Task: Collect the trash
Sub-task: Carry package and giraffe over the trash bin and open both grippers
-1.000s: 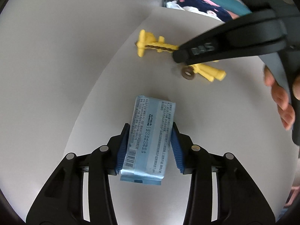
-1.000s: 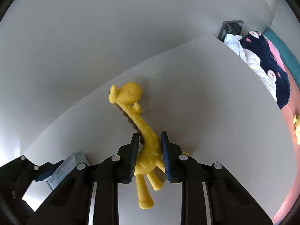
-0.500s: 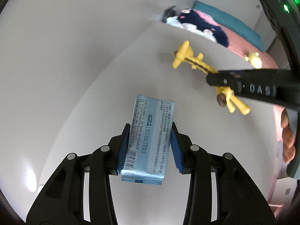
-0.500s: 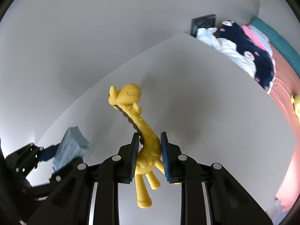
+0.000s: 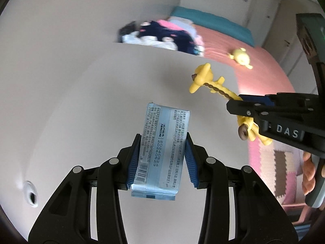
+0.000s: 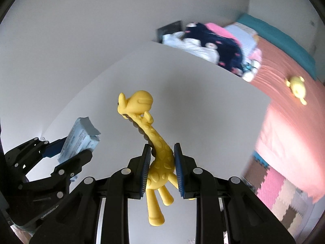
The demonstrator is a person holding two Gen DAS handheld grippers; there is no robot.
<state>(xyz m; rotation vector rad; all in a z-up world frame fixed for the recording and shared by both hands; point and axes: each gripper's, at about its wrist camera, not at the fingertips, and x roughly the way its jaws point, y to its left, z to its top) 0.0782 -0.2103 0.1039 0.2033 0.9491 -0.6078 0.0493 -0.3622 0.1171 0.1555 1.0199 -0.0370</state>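
I am pinching a pale blue packet (image 5: 161,152) between the blue pads (image 5: 135,160) of my left gripper (image 5: 162,160), low in the middle of the left wrist view; the pads are pressing on its long sides and its printed face with a barcode is showing toward the camera, lifted clear of the white table (image 5: 91,105). In the right wrist view my right gripper (image 6: 161,169) is squeezing a yellow giraffe (image 6: 154,148) around the body, its legs hanging down below the pads (image 6: 146,168) and its neck and head reaching up toward the centre of the frame. The same giraffe is appearing at the right of the left wrist view, held in the air above the table's right edge. The left gripper with its packet is showing at the lower left of the right wrist view. Beyond the table's far edge, in the upper right, a pink bed (image 6: 284,105) is carrying a heap of clothes (image 6: 219,46) and a small yellow toy (image 6: 296,87). A patchwork mat (image 6: 278,191) is lying at the lower right.
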